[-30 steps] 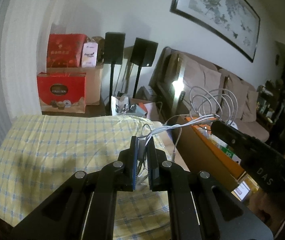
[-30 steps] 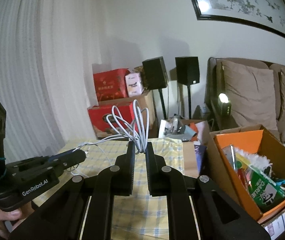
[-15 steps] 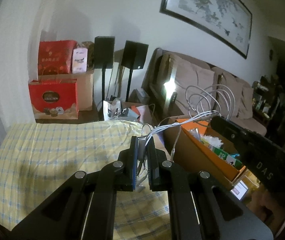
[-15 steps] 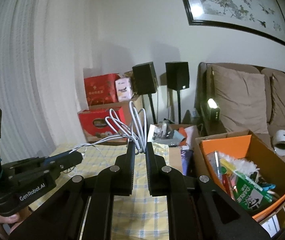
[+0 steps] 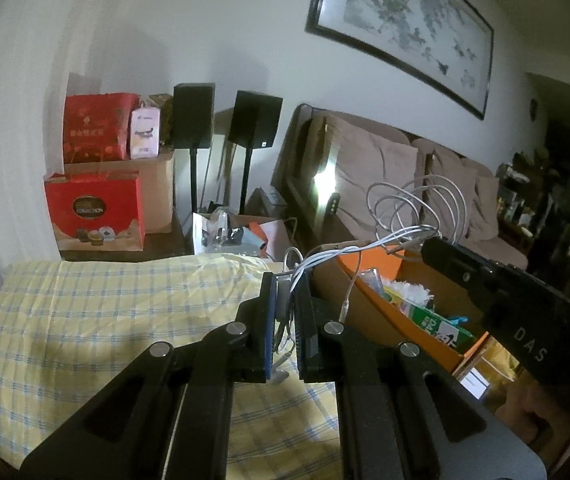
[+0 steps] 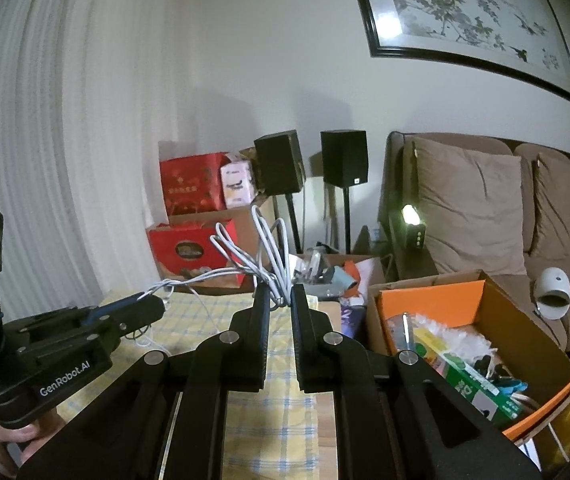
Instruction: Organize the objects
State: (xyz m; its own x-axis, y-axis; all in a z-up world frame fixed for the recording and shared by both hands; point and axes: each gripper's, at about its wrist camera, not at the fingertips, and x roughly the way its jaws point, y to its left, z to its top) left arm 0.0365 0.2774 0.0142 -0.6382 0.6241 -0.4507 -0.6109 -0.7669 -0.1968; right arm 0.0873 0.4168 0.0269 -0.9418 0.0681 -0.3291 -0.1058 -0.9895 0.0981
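Both claws a little higher, left claw (image 5: 286,280) and right claw (image 6: 278,294) each clamped on white cable (image 6: 263,258).

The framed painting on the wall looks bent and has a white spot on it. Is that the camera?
Yes. In the right wrist view the framed painting bows from the fisheye lens, and the white spot is glare on its glass; in the left wrist view it curves too, without glare. Both rooms look dim, corners blacked out.

Room was pretty dim: white wall with a framed ink painting (image 6: 473,28), brown sofa (image 6: 485,208) with cushions, 2 black speakers (image 6: 343,158) on stands, pale curtain (image 6: 45,140) on the left.
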